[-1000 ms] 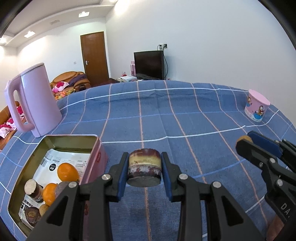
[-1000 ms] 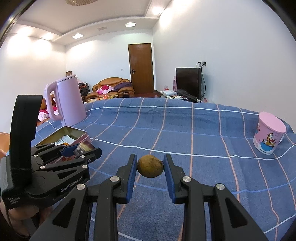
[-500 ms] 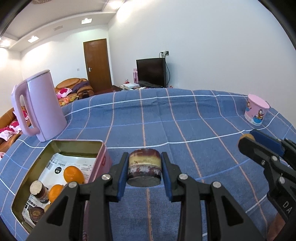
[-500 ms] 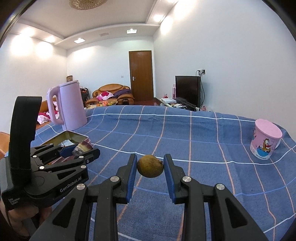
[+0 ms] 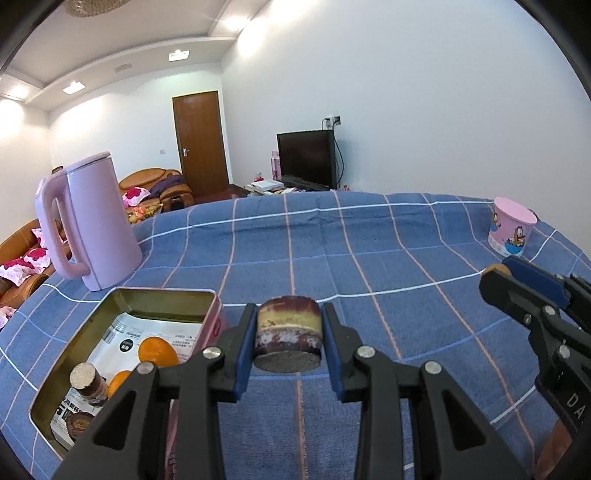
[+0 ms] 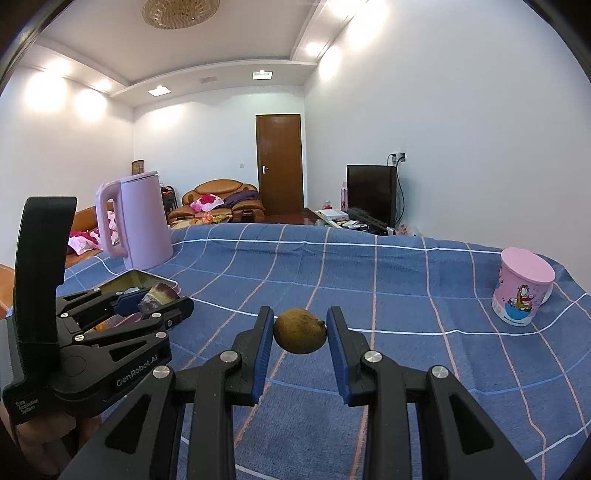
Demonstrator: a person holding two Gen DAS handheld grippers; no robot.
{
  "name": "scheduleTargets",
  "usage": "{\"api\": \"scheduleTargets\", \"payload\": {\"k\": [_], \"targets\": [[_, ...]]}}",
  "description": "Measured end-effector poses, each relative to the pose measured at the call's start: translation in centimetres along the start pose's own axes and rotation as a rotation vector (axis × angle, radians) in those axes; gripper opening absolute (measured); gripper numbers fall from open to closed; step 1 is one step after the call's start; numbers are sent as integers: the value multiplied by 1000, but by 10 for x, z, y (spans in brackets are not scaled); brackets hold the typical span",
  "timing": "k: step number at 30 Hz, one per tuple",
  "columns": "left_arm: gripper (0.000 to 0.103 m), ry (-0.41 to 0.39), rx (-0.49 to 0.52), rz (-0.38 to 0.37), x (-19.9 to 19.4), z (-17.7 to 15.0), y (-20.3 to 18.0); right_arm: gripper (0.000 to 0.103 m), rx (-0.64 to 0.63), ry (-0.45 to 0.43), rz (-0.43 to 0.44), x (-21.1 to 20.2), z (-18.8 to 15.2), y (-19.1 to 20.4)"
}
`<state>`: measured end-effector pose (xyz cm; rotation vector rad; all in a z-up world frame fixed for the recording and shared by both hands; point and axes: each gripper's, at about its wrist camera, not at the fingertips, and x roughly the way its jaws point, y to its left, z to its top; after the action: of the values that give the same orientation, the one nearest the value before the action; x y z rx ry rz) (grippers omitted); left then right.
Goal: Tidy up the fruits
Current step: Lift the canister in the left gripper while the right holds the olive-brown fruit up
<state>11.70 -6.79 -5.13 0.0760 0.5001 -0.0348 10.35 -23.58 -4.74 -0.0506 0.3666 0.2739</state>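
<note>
Both views have tilted up slightly. Left tongs (image 5: 288,341) are pinching one purple-and-yellow cut chunk (image 5: 287,334) beside the open metal tin (image 5: 166,295) holding two oranges (image 5: 157,350); right tongs (image 6: 300,332) are pinching one brown round fruit (image 6: 301,331).

1. Tablecloth (image 5: 332,236): blue check with white and orange lines, covering the table.
2. Kettle (image 5: 94,225): pink, upright, lid shut, at the far left of the cloth.
3. Cup (image 6: 522,286): pink with cartoon print, upright, far right, well apart from the kettle.
4. TV (image 6: 371,192): dark screen, against the right wall.
5. Door (image 6: 279,164): brown, shut.
6. Sofa (image 6: 221,199): orange-brown, with cushions and clothing on it.
7. Ceiling lamp (image 6: 181,11): partly in view.
</note>
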Motion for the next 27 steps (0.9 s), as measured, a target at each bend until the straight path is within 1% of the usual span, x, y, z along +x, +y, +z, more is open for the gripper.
{"api": "scheduleTargets", "payload": {"k": [14,27], "targets": [[35,-46,15,24,-10,-1,-3,31,-4,-36,-14,-6,0,-1],[35,-78,8,42,-18,-2,-2,31,-11,-60,-27,-10,1,1]]}}
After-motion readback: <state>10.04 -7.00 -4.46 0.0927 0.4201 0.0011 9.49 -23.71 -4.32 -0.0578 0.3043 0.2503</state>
